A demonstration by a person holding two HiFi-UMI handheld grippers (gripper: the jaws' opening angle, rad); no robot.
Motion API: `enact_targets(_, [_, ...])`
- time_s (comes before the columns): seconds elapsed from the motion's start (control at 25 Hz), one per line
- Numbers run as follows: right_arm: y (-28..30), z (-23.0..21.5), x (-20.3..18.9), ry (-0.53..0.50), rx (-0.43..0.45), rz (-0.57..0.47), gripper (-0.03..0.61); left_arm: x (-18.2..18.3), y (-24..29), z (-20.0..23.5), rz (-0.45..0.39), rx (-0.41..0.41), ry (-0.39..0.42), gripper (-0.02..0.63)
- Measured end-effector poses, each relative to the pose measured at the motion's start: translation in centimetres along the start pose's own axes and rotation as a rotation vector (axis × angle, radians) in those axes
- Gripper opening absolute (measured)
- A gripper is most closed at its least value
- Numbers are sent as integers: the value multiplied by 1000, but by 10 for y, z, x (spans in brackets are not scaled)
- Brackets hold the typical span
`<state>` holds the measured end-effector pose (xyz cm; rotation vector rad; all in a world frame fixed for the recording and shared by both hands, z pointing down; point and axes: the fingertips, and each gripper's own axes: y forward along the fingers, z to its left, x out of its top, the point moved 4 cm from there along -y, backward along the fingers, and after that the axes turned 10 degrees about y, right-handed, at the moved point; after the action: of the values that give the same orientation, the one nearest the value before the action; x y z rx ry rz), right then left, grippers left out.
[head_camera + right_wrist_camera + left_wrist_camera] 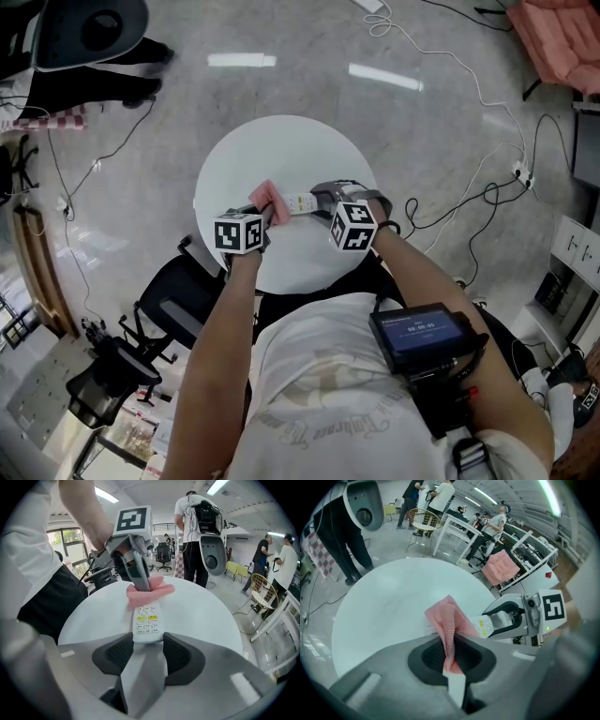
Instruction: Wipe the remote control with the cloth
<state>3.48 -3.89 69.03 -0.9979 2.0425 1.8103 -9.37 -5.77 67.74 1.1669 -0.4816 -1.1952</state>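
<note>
White bench (281,150). Right gripper (147,641) fingers pinch remote (147,623); left gripper (451,660) fingers pinch cloth (450,618) over its far end. Wiping step; next, probably stroke along the keys.

A round white surface (281,141) stands on the gray floor (431,112). Near its edge closest to the person (319,394), the left gripper (267,217) holds a pink cloth (265,195) against one end of a white remote control (300,202). The right gripper (324,199) holds the other end.
</note>
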Motion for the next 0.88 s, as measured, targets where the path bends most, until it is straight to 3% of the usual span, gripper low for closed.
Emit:
enact_targets(0.52, [2,-4,-2,4,-2,3,209,-18,-14,38,36,101,-68,17])
enact_targets(0.68, [1,-4,-4,-1,1,9,209,-18,-12,33,28,81,-80,17])
enact_targets(0.88, [2,-2,-2,5,-2,4,209,-7,-1,9,22,19,-18,17])
